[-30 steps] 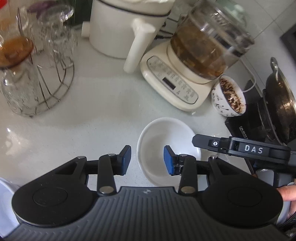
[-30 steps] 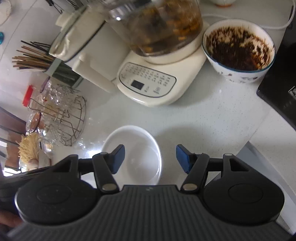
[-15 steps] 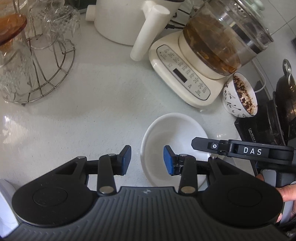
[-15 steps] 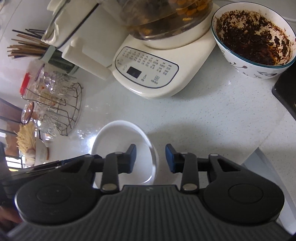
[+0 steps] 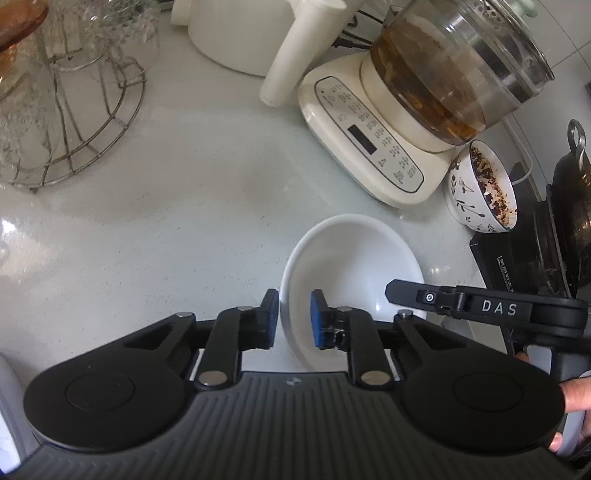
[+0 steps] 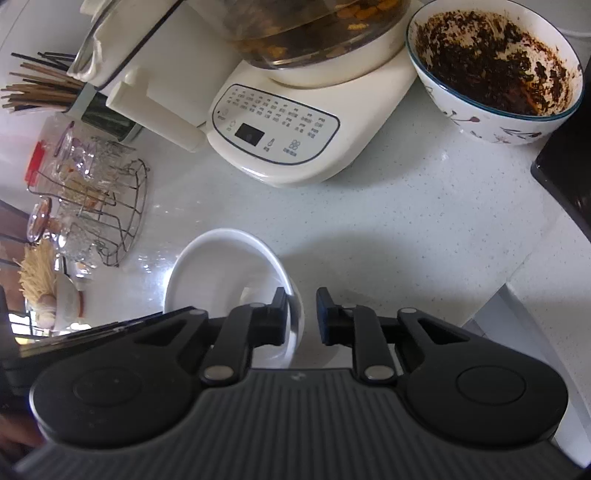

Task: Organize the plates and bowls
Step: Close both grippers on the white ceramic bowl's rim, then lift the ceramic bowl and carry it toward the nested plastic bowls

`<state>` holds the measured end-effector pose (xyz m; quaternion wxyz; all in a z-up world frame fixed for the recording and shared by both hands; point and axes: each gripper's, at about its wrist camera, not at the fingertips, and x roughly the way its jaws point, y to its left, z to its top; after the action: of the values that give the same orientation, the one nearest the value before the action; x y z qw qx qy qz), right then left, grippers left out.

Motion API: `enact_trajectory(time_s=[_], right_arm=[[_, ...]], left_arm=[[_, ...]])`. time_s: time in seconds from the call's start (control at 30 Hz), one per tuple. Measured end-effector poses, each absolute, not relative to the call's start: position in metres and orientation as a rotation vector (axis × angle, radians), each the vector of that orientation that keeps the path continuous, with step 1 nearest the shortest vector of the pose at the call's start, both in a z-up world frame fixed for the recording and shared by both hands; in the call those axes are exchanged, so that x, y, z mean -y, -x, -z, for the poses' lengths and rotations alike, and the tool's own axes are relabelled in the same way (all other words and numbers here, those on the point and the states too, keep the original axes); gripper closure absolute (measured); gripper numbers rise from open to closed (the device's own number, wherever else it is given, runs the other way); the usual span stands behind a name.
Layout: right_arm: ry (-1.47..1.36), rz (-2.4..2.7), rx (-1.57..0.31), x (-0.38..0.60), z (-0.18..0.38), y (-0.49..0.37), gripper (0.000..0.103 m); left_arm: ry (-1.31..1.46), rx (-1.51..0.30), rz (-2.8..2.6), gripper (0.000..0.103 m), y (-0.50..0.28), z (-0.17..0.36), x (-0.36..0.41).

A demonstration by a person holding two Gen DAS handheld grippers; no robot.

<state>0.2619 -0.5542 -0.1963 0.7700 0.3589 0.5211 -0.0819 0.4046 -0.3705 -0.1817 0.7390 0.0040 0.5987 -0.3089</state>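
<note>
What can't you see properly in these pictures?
- White bowl: right wrist view, its near side is hidden behind the right gripper, which is shut on its rim.
- Pan: left wrist view, cut off by the right edge.
- Buttons on the kettle base: right wrist view, labels too small to read.
- Glasses: left wrist view, cut off by the left edge and blurry.

A pale speckled counter (image 5: 192,192) gleams under bright daylight, seemingly from a window at the left. Pale wall tiles (image 5: 569,33) rise behind, blurred at the edge.
</note>
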Motion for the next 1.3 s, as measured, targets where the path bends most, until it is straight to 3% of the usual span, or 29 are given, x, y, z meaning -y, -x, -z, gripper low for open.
enact_trajectory(time_s=[0.13, 1.3], right_arm=[[-0.791, 0.173, -1.131, 0.554, 0.198, -0.263, 0.089], [-0.743, 0.163, -0.96, 0.513, 0.146, -0.246, 0.089]], left_arm=[[0.003, -1.298, 0.689, 0.088, -0.405, 0.178, 0.371], [0.038, -1.227, 0.725, 0.088, -0.388, 0.126, 0.314]])
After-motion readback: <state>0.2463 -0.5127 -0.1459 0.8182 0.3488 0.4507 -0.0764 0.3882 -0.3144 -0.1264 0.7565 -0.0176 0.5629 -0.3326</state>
